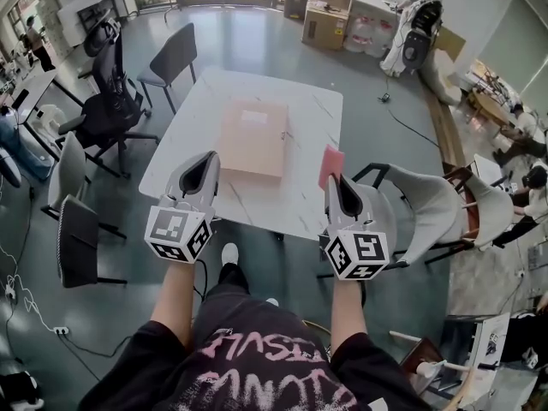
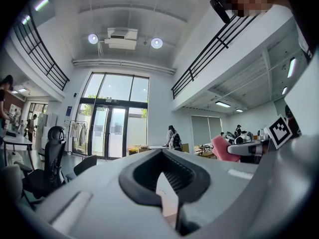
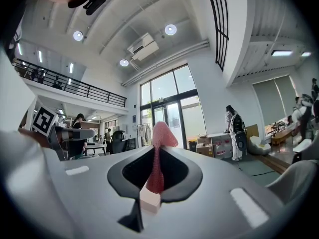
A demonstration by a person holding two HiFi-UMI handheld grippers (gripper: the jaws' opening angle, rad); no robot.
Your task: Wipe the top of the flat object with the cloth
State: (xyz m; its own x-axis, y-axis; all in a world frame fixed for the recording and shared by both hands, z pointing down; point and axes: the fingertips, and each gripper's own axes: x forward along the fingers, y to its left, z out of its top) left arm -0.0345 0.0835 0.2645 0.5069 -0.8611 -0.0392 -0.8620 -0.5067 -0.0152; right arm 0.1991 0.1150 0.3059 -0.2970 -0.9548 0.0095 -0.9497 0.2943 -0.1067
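Note:
A flat tan folder lies in the middle of the white table. My right gripper hovers over the table's front right corner, shut on a pink cloth that stands up from its jaws. In the right gripper view the cloth is pinched in the right gripper and rises past the housing. My left gripper hangs over the table's front left edge, just left of the folder. In the left gripper view the left gripper looks open, with nothing between its jaws.
A black chair stands at the table's far left and an office chair further left. A grey chair is close on the right, another chair on the left. Cardboard boxes sit beyond the table. A person stands at the back.

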